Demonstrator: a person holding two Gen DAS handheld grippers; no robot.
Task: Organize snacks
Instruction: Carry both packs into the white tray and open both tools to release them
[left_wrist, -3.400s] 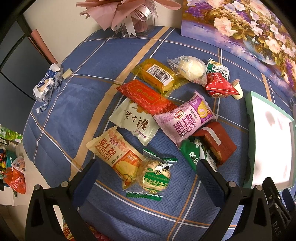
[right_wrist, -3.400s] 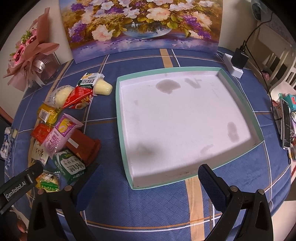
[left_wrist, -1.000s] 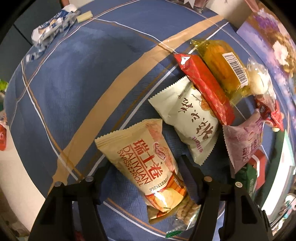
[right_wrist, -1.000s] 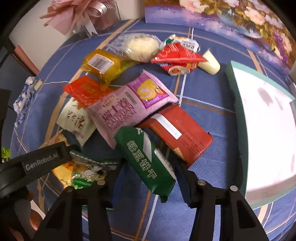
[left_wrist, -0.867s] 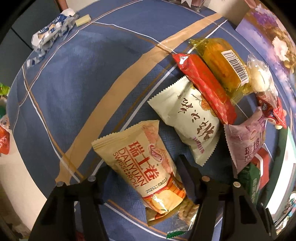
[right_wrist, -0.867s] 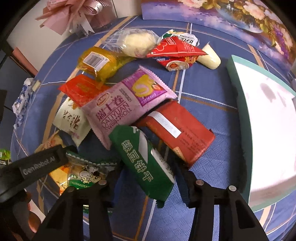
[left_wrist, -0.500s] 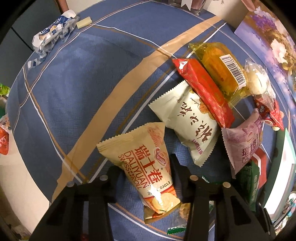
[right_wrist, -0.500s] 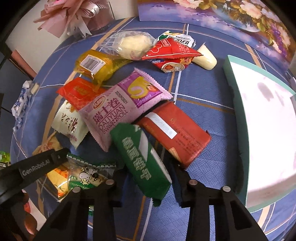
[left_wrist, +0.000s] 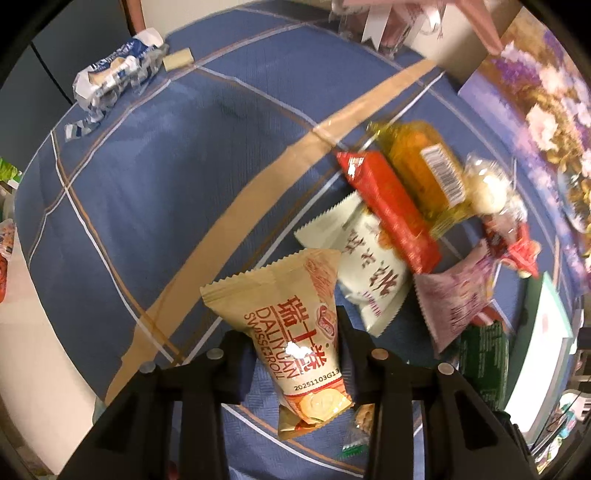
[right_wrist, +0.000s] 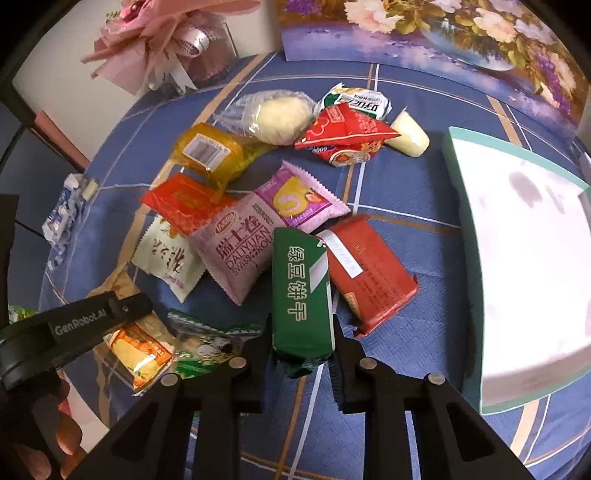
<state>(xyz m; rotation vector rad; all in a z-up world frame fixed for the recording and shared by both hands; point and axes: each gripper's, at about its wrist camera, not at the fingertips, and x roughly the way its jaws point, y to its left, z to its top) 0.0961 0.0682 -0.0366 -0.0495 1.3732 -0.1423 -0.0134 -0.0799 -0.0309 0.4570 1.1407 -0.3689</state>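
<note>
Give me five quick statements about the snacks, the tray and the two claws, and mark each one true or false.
1. The left claw is shut on the tan Swiss roll packet. True.
2. The right claw is open over bare cloth. False: it grips the green biscuit packet.
3. The teal-rimmed tray already holds several snacks. False: none lie in the part visible.
4. The pink Swiss roll packet lies on the blue tablecloth. True.
5. The red triangular packet sits inside the tray. False: it lies on the cloth.
</note>
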